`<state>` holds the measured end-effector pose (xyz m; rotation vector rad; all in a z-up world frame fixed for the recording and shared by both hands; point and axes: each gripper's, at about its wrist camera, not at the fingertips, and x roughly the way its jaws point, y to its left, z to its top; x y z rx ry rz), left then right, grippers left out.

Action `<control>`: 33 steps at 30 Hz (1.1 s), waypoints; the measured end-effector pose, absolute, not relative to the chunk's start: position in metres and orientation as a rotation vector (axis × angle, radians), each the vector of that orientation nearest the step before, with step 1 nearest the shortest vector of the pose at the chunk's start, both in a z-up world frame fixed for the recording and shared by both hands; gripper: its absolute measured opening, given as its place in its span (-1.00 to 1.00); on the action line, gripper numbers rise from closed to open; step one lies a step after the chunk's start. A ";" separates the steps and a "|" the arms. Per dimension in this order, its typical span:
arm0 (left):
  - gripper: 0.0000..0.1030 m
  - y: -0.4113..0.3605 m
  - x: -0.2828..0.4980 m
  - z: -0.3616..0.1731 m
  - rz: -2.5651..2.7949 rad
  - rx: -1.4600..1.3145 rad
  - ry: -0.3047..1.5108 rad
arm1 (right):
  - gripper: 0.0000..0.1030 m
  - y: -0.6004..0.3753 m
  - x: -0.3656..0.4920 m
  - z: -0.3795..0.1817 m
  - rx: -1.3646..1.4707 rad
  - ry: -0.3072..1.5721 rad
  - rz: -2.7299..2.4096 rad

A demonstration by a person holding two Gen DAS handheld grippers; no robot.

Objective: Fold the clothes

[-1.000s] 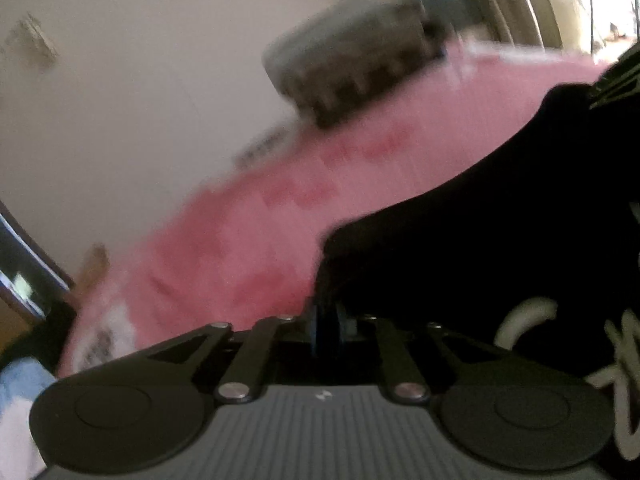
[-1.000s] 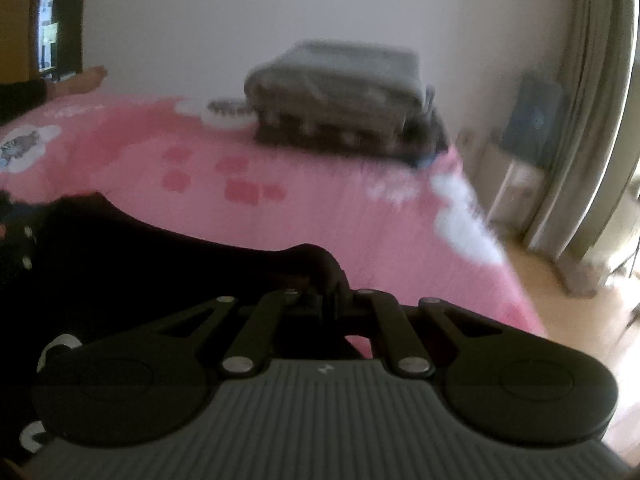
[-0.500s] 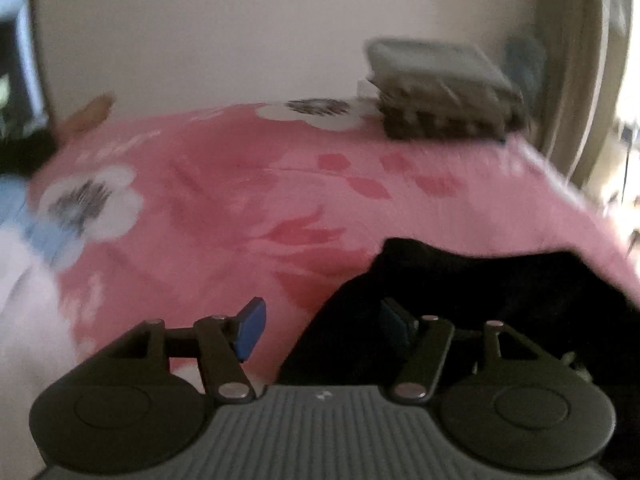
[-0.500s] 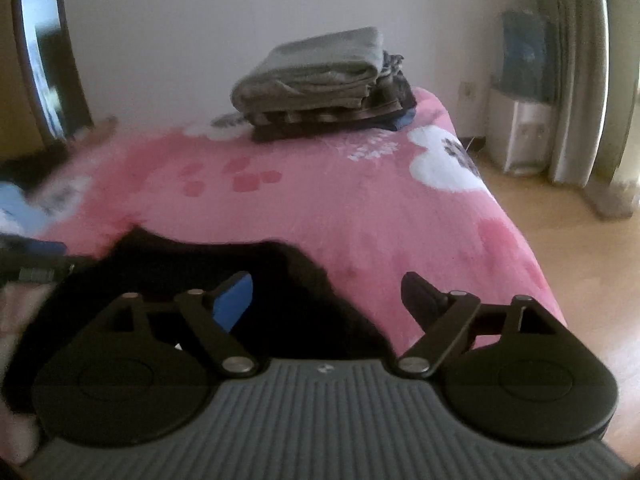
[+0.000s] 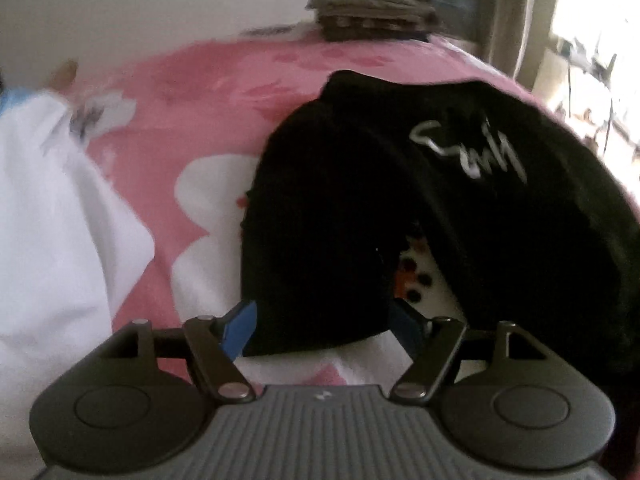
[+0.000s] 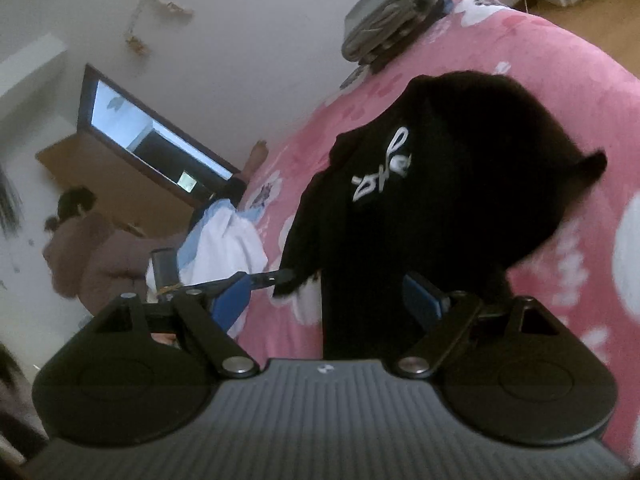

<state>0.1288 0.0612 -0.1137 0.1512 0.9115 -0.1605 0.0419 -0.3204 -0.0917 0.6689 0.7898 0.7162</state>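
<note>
Black garment (image 5: 352, 208) lying in a loose heap on the pink flowered bed cover (image 5: 192, 92), partly doubled over, white scrawled lettering (image 5: 468, 148) showing on top; a patch of white with dark and orange dots peeking from under its near fold. Same garment from the right wrist view (image 6: 460, 184), hem hanging toward the camera, lettering facing up.

Left claw (image 5: 324, 326) spread, blue pads clear of the cloth on either side, the garment's near edge sitting between them but not pinched. Right claw (image 6: 328, 296) spread wider, the dark cloth hanging between its fingers, nothing gripped (both sets of jaws opened within the last second and stand as they were half a second ago).

Counted: one black garment, one white and pale blue garment (image 6: 224, 240) bunched at the far left of the bed, one stack of folded grey and dark clothes (image 6: 388, 12) at the far corner near the wall, two claws. A person in a brownish top (image 6: 92, 256) crouched beside the bed below a dark-framed mirror (image 6: 156, 140); blur hides finer detail on the left view
</note>
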 end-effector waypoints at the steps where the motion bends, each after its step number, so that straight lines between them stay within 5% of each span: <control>1: -0.11 0.056 0.125 -0.118 -0.143 0.193 0.892 | 0.61 -0.314 0.038 -0.096 0.668 0.794 0.703; 3: -0.89 0.054 0.125 -0.120 -0.090 0.212 0.867 | 0.61 -0.301 0.030 -0.105 0.668 0.809 0.679; 11: -0.92 0.097 0.145 -0.060 0.197 0.213 0.674 | 0.61 -0.278 0.007 -0.110 0.646 0.880 0.699; 17: -0.90 0.133 0.195 -0.062 0.433 0.248 0.661 | 0.61 -0.282 0.001 -0.114 0.667 0.900 0.673; 21: -0.61 0.139 0.216 -0.090 0.455 0.285 0.781 | 0.61 -0.285 0.001 -0.119 0.698 0.915 0.662; 23: -0.34 0.141 0.212 -0.092 0.446 0.251 0.797 | 0.61 -0.288 0.000 -0.119 0.696 0.918 0.649; 25: 0.18 0.142 0.201 -0.085 0.430 0.210 0.774 | 0.61 -0.291 -0.001 -0.120 0.694 0.921 0.636; 27: 0.40 0.142 0.190 -0.076 0.430 0.196 0.745 | 0.61 -0.294 -0.002 -0.120 0.691 0.924 0.620; 33: 0.61 0.147 0.158 -0.041 0.472 0.094 0.642 | 0.61 -0.315 0.001 -0.125 0.748 0.910 0.546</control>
